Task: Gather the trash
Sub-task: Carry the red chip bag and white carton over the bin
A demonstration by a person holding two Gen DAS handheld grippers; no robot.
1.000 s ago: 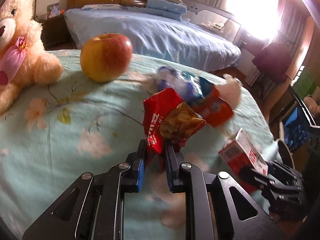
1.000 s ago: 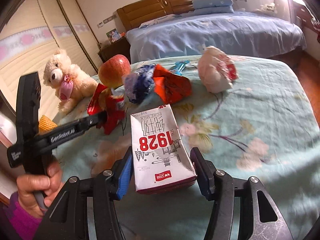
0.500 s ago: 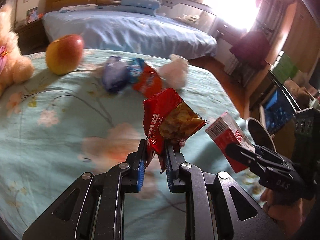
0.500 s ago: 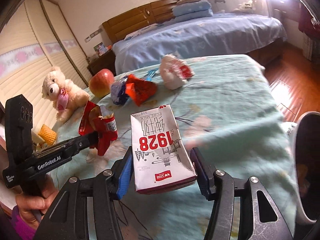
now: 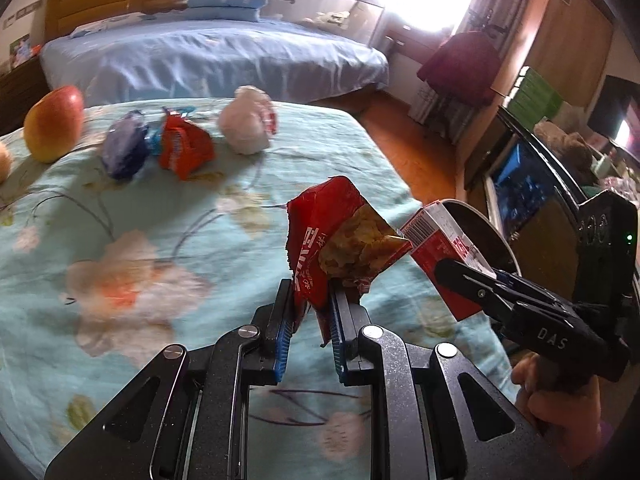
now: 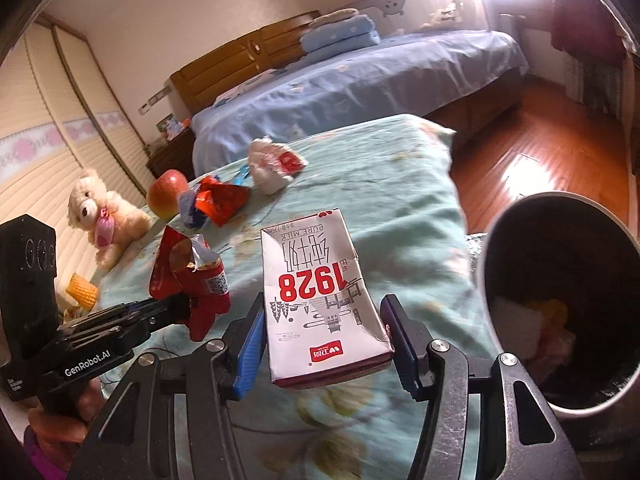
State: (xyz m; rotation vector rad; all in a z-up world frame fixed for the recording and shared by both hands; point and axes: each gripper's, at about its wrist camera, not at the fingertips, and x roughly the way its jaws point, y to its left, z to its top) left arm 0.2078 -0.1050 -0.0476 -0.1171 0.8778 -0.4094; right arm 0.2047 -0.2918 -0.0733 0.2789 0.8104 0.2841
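Note:
My left gripper (image 5: 312,300) is shut on a crumpled red snack wrapper (image 5: 332,240), held above the teal floral bedcover (image 5: 120,248). To its right, the right gripper (image 6: 324,320) is shut on a white "1928" milk carton (image 6: 320,288), its pads against both sides. A grey trash bin (image 6: 484,264) with a dark inside stands just right of the carton, beside the bed's edge, with some scraps at its bottom. In the left wrist view the bin's rim (image 5: 486,224) shows behind the carton (image 5: 440,248). The left gripper (image 6: 180,308) and its wrapper (image 6: 192,276) hang left of the carton.
Farther back on the bed lie a blue wrapper (image 5: 124,148), a red-orange wrapper (image 5: 182,148) and a white crumpled bag (image 5: 248,124). An apple (image 5: 54,128), a teddy bear (image 6: 100,216) and a yellow foam net (image 6: 82,290) sit at the left. Wooden floor lies beyond the bed's edge.
Both grippers have swung to the right with their loads, toward the bed's edge. The trash bin has come into the right wrist view; the apple and wrappers have slid left and farther away.

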